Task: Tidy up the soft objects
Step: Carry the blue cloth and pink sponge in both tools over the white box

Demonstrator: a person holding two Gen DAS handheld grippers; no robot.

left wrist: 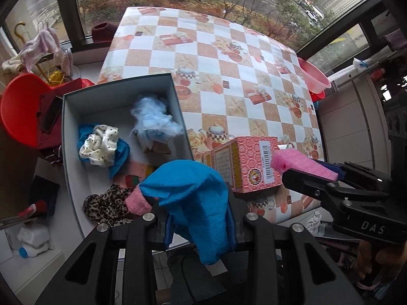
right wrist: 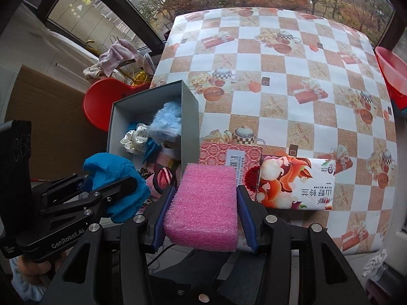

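My left gripper (left wrist: 198, 218) is shut on a blue cloth (left wrist: 195, 198), which drapes over its fingers beside the near end of a grey open box (left wrist: 178, 106). The box holds a light blue fluffy piece (left wrist: 155, 119), a white dotted scrunchie (left wrist: 100, 145) on another blue cloth, and a leopard scrunchie (left wrist: 106, 203). My right gripper (right wrist: 203, 216) is shut on a pink sponge (right wrist: 203, 203) near the table's front edge, right of the box (right wrist: 189, 122). The left gripper with its blue cloth (right wrist: 114, 178) also shows in the right wrist view.
A pink patterned carton (right wrist: 229, 155) and a floral tissue pack (right wrist: 297, 183) lie on the checkered tablecloth (right wrist: 292, 63) just ahead of the sponge. A red chair (left wrist: 20, 104) stands left of the box. A pink basin (left wrist: 314, 76) sits off the table's right side.
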